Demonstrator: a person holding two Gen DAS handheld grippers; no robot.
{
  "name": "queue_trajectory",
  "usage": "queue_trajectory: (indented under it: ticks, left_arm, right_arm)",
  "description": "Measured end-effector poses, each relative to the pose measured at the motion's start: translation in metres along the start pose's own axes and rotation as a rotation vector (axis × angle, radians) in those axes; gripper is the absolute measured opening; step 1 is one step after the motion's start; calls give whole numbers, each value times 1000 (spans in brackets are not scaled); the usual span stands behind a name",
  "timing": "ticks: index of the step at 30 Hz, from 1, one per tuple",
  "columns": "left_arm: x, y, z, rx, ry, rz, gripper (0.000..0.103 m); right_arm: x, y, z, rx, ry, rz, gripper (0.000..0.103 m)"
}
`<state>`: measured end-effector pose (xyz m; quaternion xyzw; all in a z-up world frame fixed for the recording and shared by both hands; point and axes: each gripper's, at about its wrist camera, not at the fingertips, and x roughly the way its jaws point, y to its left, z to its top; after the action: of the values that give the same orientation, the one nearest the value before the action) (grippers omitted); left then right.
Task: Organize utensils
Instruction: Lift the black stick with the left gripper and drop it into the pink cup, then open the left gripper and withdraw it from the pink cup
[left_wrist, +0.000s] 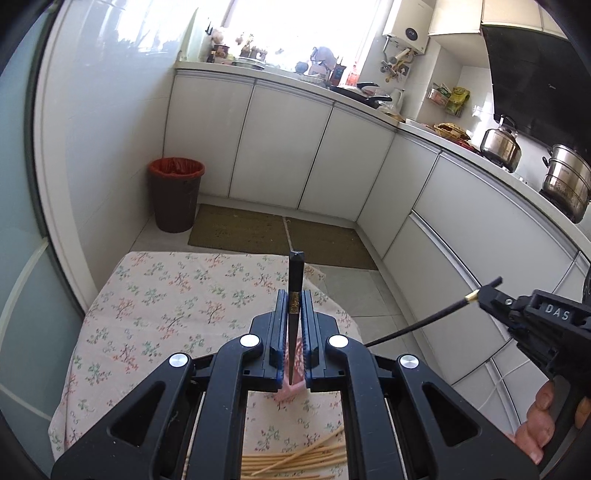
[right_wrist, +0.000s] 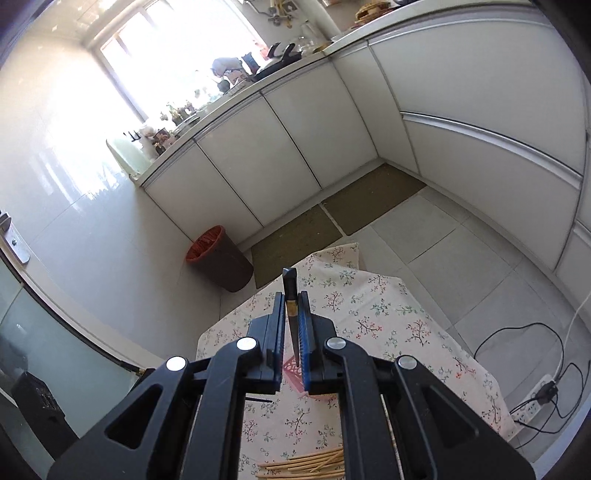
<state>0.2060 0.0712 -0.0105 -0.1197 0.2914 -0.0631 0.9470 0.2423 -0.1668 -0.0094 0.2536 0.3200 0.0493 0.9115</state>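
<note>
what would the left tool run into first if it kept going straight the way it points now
Most likely the far part of the floral tablecloth: the left tool, shut on a black chopstick, points down over it. Depth is unclear, so it might clear the edge and meet the floor mat instead.

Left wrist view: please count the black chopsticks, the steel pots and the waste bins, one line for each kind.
Black lacquered chopsticks with gold bands: 2
Shiny steel pots on the stove: 2
Brown plastic waste bin with red liner: 1
Total: 5
</note>
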Motion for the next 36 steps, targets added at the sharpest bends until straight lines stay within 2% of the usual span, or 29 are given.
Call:
queue_trajectory:
  ticks: [7,12,14,21,23,25,27,29,36]
  left_arm:
    - [50,-9,-1,22,18,10,8]
    - [83,-3,-11,23,52,1,8]
    - [83,4,-13,-2,52,-28,16]
    - [53,17,-2,-58,-3,-48,25]
    - [45,16,-2,-54,-4,-42,29]
    - [39,15,-6,-43,0,-23,33]
    - [34,15,-12,-33,7,-3,36]
    - [30,15,-19,-32,22,7,45]
    - [6,17,-40,-48,22,45,72]
  right_arm:
    - [59,13,-12,-109,33,-57,7]
    - [91,8,-21,-128,77,-33,8]
    - [93,4,-23,-119,73,-21,11]
    - [69,4,-21,-137,27,-5,12]
    - [59,5,-21,-139,18,-8,18]
    - [49,5,-24,-148,3,-21,30]
    - [39,6,-28,-167,-16,-42,34]
    - [31,7,-34,-186,-31,-69,35]
    - [-1,5,-58,-218,-92,-161,65]
